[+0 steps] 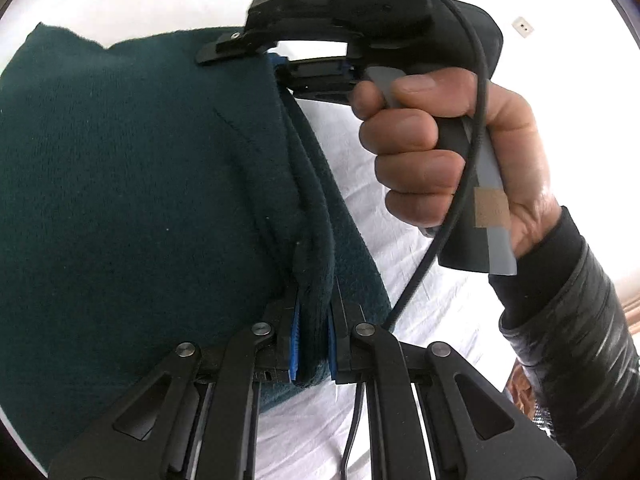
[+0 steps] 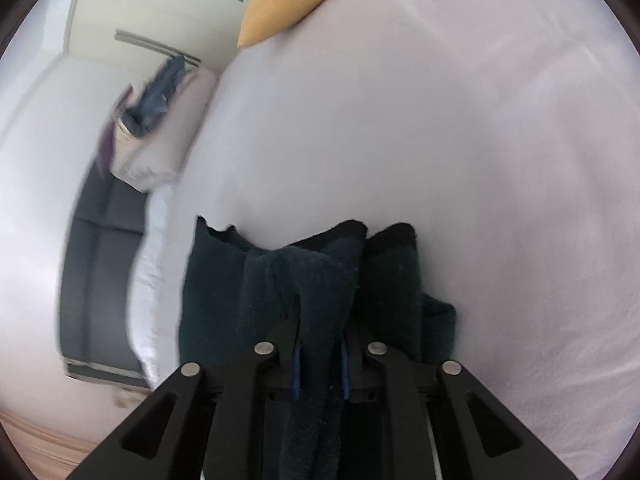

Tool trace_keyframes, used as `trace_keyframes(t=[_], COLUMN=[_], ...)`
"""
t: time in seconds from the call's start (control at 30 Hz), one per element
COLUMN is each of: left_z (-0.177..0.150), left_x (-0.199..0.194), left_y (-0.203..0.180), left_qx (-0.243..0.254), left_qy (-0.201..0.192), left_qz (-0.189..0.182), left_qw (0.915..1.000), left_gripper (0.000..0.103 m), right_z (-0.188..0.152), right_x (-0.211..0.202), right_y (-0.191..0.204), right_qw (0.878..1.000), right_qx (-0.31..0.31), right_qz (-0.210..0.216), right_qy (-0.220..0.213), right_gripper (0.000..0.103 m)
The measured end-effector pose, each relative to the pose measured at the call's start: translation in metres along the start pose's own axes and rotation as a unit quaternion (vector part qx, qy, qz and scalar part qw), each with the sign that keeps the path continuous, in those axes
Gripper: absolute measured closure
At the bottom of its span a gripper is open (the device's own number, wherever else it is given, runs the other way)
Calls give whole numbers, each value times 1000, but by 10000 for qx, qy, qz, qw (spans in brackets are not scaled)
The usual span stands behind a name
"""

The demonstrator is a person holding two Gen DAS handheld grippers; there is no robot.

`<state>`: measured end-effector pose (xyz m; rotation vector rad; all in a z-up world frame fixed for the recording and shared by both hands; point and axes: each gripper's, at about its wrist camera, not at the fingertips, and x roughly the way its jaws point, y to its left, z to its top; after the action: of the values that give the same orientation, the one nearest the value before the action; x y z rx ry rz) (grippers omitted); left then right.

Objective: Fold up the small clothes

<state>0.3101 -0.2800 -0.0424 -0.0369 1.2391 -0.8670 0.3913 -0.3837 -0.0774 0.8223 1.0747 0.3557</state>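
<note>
1. Left gripper [image 1: 313,354]: matte black linkage arms with triangular cut-outs, round silver pivot screws, and blue ribbed pads lining the fingers [image 1: 295,344].
2. Right gripper [image 1: 280,68]: black moulded body with faint embossed lettering on top, one small silver screw, a blue pad at the tip; grey tape and a tan patch on the black handle.
3. Cable [image 1: 436,248]: thin, black, running along the handle.
4. Right hand [image 1: 444,152]: bare skin, short nails.
5. Sleeve [image 1: 576,320]: black, glossy, ribbed cuff.

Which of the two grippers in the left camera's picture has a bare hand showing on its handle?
The far right gripper, at the top: a hand wraps its handle. The near left gripper shows only fingers clamping the dark green garment.
</note>
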Motion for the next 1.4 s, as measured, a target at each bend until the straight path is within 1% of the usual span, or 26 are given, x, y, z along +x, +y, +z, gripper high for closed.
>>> trace_keyframes(t=[0.13, 0.2, 0.27, 0.3, 0.33, 0.4, 0.5, 0.57, 0.63, 0.7, 0.8, 0.83, 0.9, 0.97, 1.0, 1.03, 1.07, 1.1, 1.13, 1.2, 1.23, 1.27, 1.33, 1.4], left_z=[0, 0, -1, -2, -6, -6, -10, -15, -17, -20, -24, -25, -30, -38, -46, -56, -63, -73, -81, -94, -97, -94, -86, -76], left_x=[-10, -6, -2, -5, 1, 0, -1, 1, 4, 4, -1, -5, -17, -30, -40, -50, -59, -73, -83, -104, -116, -125, -142, -163], left_y=[7, 5, 1, 0, -8, -9, -15, -21, -23, -22, -14, -11, -1, 9, 15, 23, 29, 37, 43, 59, 70, 79, 104, 124], left_qx=[-24, -16, -25, -31, -22, 50, 141, 218, 223, 170, 16, -26, -178, -237, -233, -253, -262, -263, -251, -199, -189, -195, -387, -474], left_qy=[-12, -39, -67, -98, -117, -141, -142, -152, -146, -191, -277, -302, -353, -350, -345, -322, -346, -413, -438, -518, -630, -703, -888, -1235], left_qz=[39, 81, 130, 138, 137, 179, 324, 471, 551, 509, 358, 277, -26, -259, -348, -360, -426, -575, -655, -678, -637, -614, -434, -361], left_qw=[10000, 10000, 9999, 9999, 9998, 9997, 9993, 9985, 9981, 9984, 9990, 9992, 9992, 9988, 9985, 9985, 9982, 9971, 9966, 9962, 9958, 9954, 9944, 9906], left_gripper=[94, 94, 94, 94, 94, 94, 94, 94, 94, 92, 91, 88, 81, 79, 71, 54, 49, 47, 47, 47, 47, 47, 47, 47], right_z=[2, 4, 6, 7, 7, 6, 7, 6, 6, 7, 3, 3, 3, 1, -2, -5, -10, -16, -24, -38, -48, -56, -77, -101], right_x=[-2, -6, -10, -10, -10, -12, -18, -21, -19, -12, -11, -12, -12, -13, -15, -17, -21, -25, -30, -39, -46, -50, -58, -63], right_y=[6, 12, 18, 23, 28, 33, 32, 29, 21, 13, 2, 1, 1, -2, -2, -2, -1, -1, -1, -1, 0, 0, 4, 11], right_qw=[9998, 9996, 9989, 9982, 9972, 9954, 9951, 9958, 9959, 9959, 9976, 9978, 9983, 9993, 9995, 9995, 9996, 9997, 9998, 9999, 9999, 9999, 9998, 9997], right_qx=[-137, -208, -360, -470, -596, -750, -771, -744, -689, -606, -450, -427, -365, -213, -196, -206, -221, -213, -174, -142, -108, -89, -116, -178], right_qz=[-120, -182, -281, -356, -438, -590, -619, -528, -576, -662, -510, -475, -422, -279, -234, -205, -165, -94, -32, 64, 89, 100, 142, -26], right_qy=[-13, -91, -82, -72, -62, -57, -81, -95, -93, -85, -154, -164, -155, -121, -112, -99, -56, -2, 34, 55, 43, 43, 75, 156], right_gripper=[87, 83, 83, 86, 86, 88, 89, 89, 89, 89, 89, 89, 89, 88, 85, 84, 82, 78, 76, 71, 70, 68, 67, 67])
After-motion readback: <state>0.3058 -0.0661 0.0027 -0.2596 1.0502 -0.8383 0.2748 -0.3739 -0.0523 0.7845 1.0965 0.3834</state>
